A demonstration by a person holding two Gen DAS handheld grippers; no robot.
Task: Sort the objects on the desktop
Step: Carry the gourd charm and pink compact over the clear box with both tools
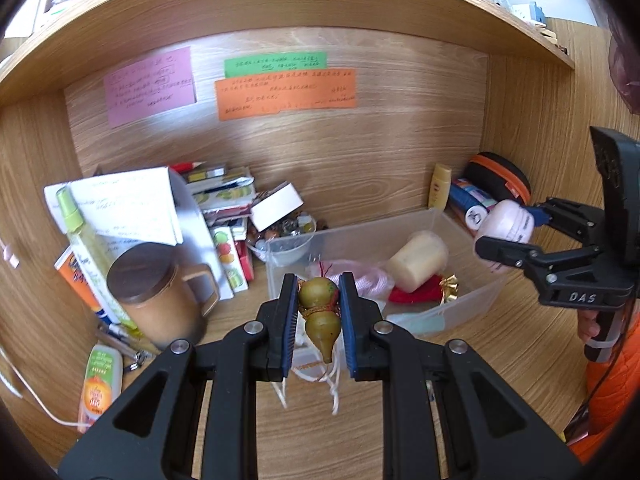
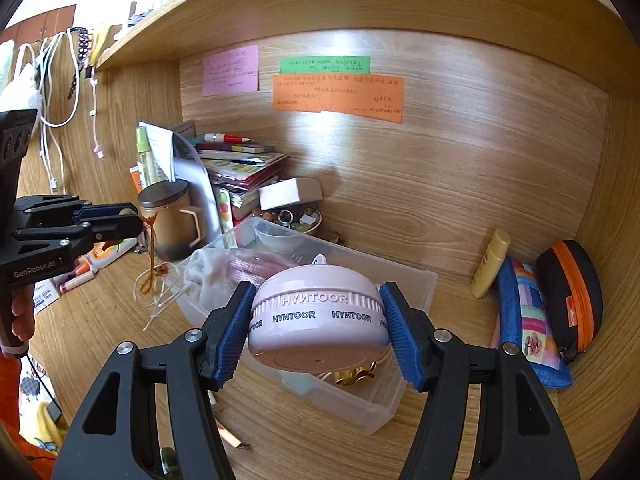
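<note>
**Over the bin, both grippers loaded**

Over the desk, a clear plastic bin (image 1: 460, 304) sits in the middle of the nook with both grippers hanging around it. Inside the bin there's a cream candle (image 1: 418, 260) on its side, a red and gold ornament (image 1: 424, 292), a pink pouch (image 2: 248, 266) and a whitish drawstring bag (image 2: 208, 276) at the left end.

Left gripper (image 1: 319, 294) has its jaws clamped on a little olive gourd (image 1: 320, 316), strings dangling under it, right at the bin's near edge. Right gripper (image 2: 318, 314) is clamped on a pink round case (image 2: 320, 320) marked HYNTOOR, held above the bin's near right part.

Behind the bin a small bowl (image 1: 280, 250) holds beads, with a white box (image 1: 276, 206) resting on top of it. Left of that is a lidded brown mug (image 1: 160, 296) in front of a stack of books (image 1: 224, 196). Off to the right, against the wall: a yellow bottle (image 2: 490, 264), a patchwork pouch (image 2: 528, 316) and a black-and-orange zip case (image 2: 572, 296).
</note>
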